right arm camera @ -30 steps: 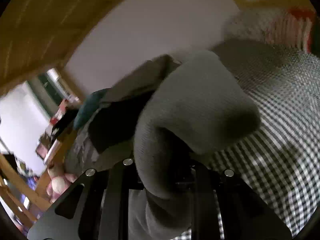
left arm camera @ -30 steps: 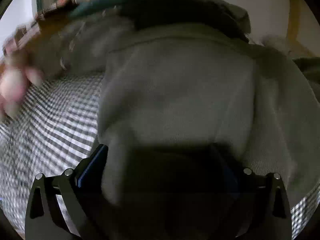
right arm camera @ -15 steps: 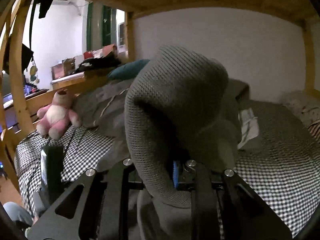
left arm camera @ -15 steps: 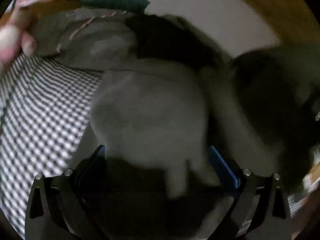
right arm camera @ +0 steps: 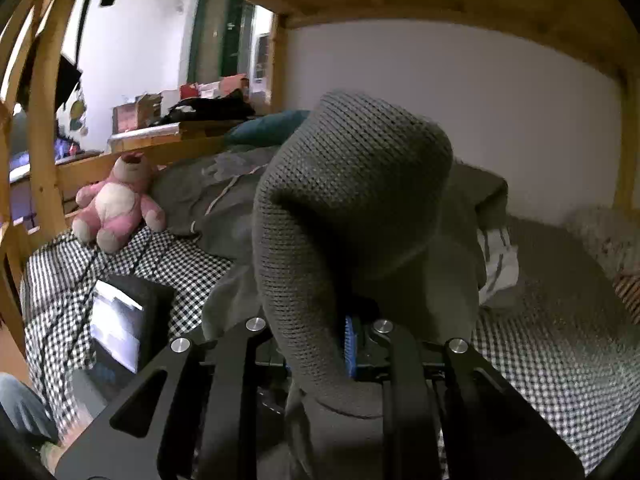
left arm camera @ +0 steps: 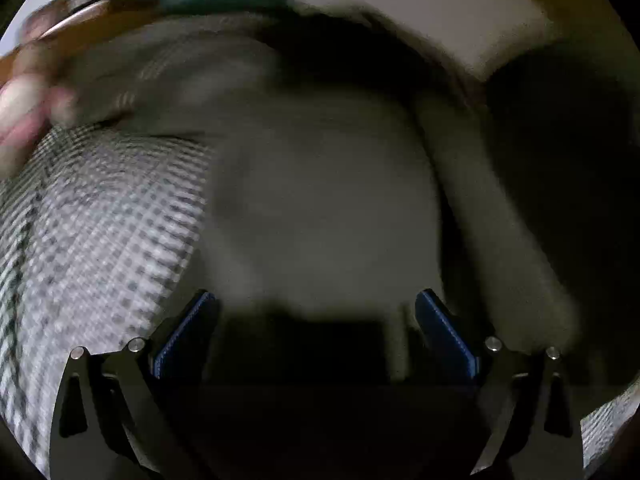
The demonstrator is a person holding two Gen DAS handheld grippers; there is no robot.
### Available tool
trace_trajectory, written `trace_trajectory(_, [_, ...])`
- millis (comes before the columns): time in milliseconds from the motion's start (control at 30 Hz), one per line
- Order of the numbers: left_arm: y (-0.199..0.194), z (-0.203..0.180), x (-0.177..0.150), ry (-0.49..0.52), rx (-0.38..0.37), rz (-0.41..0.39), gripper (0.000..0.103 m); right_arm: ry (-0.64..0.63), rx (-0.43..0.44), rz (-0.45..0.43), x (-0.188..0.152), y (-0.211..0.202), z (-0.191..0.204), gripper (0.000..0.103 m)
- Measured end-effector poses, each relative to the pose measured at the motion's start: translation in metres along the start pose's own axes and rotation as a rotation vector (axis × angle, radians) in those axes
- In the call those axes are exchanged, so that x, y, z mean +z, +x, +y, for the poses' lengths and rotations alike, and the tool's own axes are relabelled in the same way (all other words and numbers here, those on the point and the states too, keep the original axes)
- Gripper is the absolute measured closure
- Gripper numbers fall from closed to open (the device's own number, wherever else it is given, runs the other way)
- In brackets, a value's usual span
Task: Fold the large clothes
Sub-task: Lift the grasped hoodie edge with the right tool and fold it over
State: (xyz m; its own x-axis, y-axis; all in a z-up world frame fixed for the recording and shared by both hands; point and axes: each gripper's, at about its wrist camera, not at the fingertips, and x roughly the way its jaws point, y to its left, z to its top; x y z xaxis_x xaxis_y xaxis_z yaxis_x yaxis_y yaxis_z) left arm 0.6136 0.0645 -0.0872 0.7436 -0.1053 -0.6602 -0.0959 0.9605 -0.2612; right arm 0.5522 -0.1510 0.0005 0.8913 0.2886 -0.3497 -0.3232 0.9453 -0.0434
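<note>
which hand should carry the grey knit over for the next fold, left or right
Right, probably. The right gripper is already clamped on a bunch of the grey knit garment, lifted above the checked sheet. The left gripper stands wide open, gripping nothing.

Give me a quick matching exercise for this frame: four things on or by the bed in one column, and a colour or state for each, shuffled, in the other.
Things:
1. plush toy
2. grey knit garment
3. pillow
4. bedsheet

Colour or state:
A. teal
B. black-and-white check
C. pink and white
D. pinched in the right claw

Pairs: 1-C, 2-D, 3-A, 4-B
</note>
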Motion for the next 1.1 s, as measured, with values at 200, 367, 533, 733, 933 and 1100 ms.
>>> trace_trajectory(200, [0.019, 0.049, 0.017, 0.124, 0.181, 0.118, 0.005, -0.11, 0.007, -0.062, 0.008, 0.002, 0.039, 0.084])
trace_trajectory(367, [0.032, 0.113, 0.007, -0.208, 0.085, 0.132, 0.005, -0.38, 0.079, -0.065, -0.009, 0.018, 0.115, 0.084])
trace_trajectory(533, [-0.041, 0.173, 0.048, -0.254, 0.235, -0.048, 0.005, -0.45, 0.144, 0.022, -0.031, 0.05, 0.143, 0.084])
trace_trajectory(733, [-0.092, 0.167, 0.069, -0.172, 0.194, -0.126, 0.005, -0.53, 0.197, 0.185, -0.066, 0.081, 0.165, 0.083])
trace_trajectory(933, [-0.087, 0.127, 0.076, -0.024, -0.054, -0.059, 0.005, -0.551, 0.198, 0.265, -0.075, 0.096, 0.178, 0.083])
trace_trajectory(1100, [-0.071, 0.086, 0.072, 0.093, -0.123, -0.054, 0.005, -0.54, 0.36, 0.18, -0.074, 0.035, 0.172, 0.009])
